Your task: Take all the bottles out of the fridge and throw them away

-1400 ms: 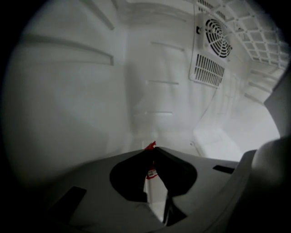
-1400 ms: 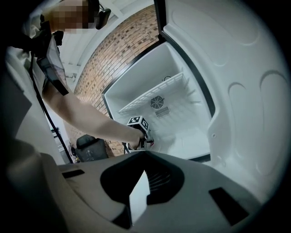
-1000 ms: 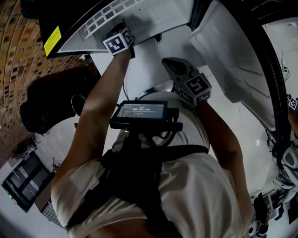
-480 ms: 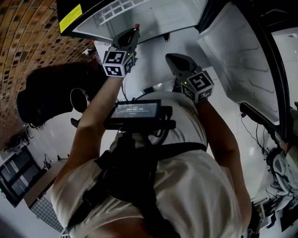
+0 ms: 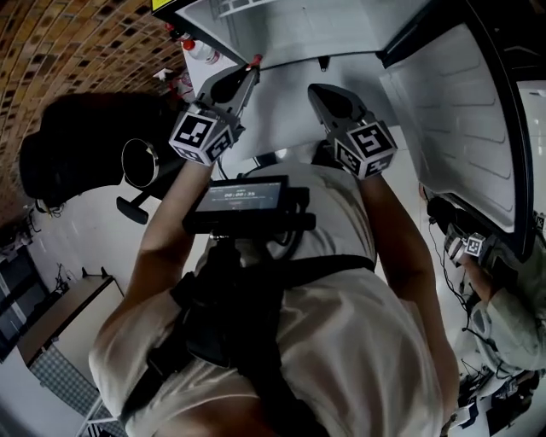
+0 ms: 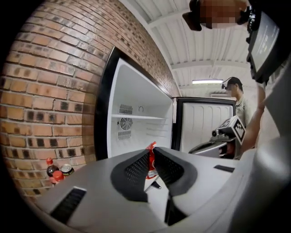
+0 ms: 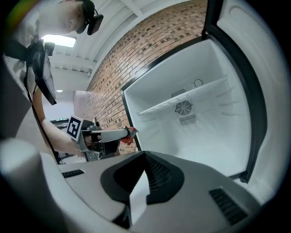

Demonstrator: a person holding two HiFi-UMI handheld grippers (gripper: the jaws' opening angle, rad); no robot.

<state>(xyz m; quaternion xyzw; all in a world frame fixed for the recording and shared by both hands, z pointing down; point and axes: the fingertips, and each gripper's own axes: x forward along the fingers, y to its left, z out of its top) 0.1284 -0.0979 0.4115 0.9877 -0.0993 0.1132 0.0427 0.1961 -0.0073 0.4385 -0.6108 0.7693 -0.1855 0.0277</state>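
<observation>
Left gripper [image 6: 150, 150] has been drawn back from the open white fridge [image 6: 136, 104], now beside right gripper [image 5: 314, 90]. Its jaws are kept narrow, pinched on a small red crumpled scrap [image 6: 150, 160]. Right jaws are seen closed, empty. Dark red-capped bottles [image 6: 53, 170] are stood left of the fridge, by the brick wall [image 6: 54, 91].

The head view looks steeply down over the person's torso toward the open fridge [image 5: 290, 26] at its top edge. The left gripper view, riding the left hand-held gripper [image 6: 152, 152], faces nearly level into that fridge from near. The right gripper view does likewise along the right hand-held gripper [image 7: 144, 157]. All three share the fridge and brick wall [image 6: 50, 91], and each gripper view catches the other hand-held gripper.
</observation>
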